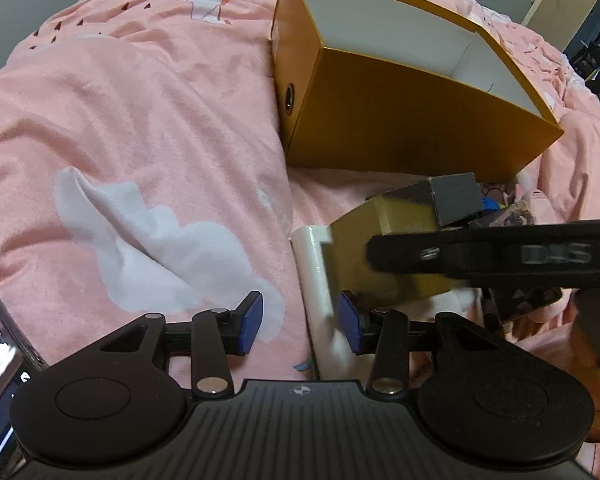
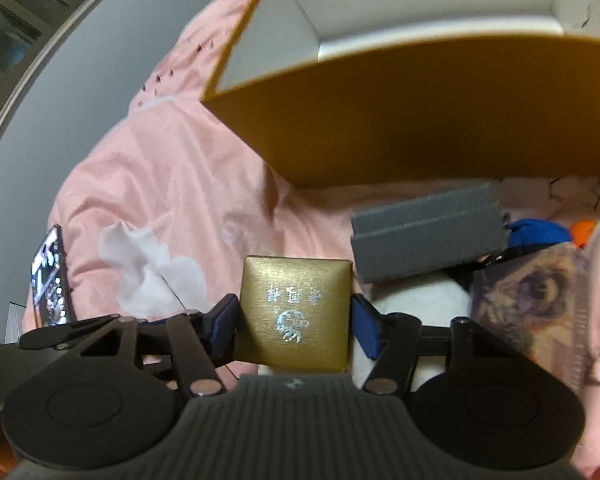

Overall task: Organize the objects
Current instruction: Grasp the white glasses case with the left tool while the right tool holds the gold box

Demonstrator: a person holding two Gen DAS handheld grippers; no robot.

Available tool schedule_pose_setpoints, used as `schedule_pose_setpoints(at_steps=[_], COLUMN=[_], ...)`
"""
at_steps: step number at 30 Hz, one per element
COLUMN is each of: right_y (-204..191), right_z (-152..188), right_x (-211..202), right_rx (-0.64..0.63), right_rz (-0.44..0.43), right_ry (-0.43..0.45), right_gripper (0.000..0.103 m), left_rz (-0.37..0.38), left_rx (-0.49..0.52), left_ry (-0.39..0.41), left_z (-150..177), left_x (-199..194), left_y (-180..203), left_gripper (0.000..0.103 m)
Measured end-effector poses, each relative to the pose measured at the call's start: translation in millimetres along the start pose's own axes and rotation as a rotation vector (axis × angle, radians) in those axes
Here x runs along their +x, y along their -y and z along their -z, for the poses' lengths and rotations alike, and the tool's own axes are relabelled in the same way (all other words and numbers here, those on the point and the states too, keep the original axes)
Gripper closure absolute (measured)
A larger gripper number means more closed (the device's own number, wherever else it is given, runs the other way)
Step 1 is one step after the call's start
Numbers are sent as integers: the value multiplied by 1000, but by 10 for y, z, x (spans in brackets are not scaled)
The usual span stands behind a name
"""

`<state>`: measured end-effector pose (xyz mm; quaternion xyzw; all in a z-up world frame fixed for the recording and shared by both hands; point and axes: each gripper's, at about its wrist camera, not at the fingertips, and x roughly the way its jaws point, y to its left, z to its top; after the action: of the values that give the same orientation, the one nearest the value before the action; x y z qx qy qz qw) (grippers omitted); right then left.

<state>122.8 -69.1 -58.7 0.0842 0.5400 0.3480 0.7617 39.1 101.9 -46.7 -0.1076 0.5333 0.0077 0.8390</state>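
Left wrist view: the left gripper [image 1: 300, 320] hangs with its blue-padded fingers spread and nothing between them, low over a bed covered by a pink duvet [image 1: 140, 120] printed with white cloud shapes. Just beyond its right finger stands a white box [image 1: 314, 280] on edge. Beside that, to the right, the small gold box [image 1: 384, 256] is carried by the right gripper [image 1: 400, 258], whose black arm reaches in from the right edge. A grey box [image 1: 454, 198] lies just behind the gold one. Farther away sits a large open mustard-yellow cardboard box [image 1: 400, 120] with a white inside, tilted on the bedding. A door shows at the far right corner.

Right wrist view: the right gripper [image 2: 294, 320] pinches the small gold box [image 2: 294, 312] by its two sides, the silver emblem and lettering on its lid facing the camera. The grey box [image 2: 428, 232] lies just beyond it to the right, with a blue object [image 2: 538, 232] and an orange one [image 2: 582, 228] behind. A picture of a dog [image 2: 528, 300] lies on the near right. The large cardboard box [image 2: 420, 128] fills the far side, open end up. A phone [image 2: 50, 276] with a lit screen rests at the duvet's [image 2: 160, 168] left edge.
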Motion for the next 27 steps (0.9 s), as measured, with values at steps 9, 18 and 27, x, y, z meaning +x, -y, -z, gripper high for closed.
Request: schedule_pose_setpoints(at_steps=[9, 18, 27], right_y=[121, 386, 402], right_z=[193, 268, 280], right_x=[-544, -485, -453], right_rx=[-14, 76, 59], right_rz=[59, 65, 50], right_ry=[105, 90, 106], right_gripper=[41, 41, 40], left_rz=[21, 100, 118], left_rx=[-25, -101, -114], left_ry=[-100, -146, -126], left_z=[42, 35, 1], left_x=[287, 616, 695], left_y=[78, -11, 25], left_gripper=[50, 26, 43])
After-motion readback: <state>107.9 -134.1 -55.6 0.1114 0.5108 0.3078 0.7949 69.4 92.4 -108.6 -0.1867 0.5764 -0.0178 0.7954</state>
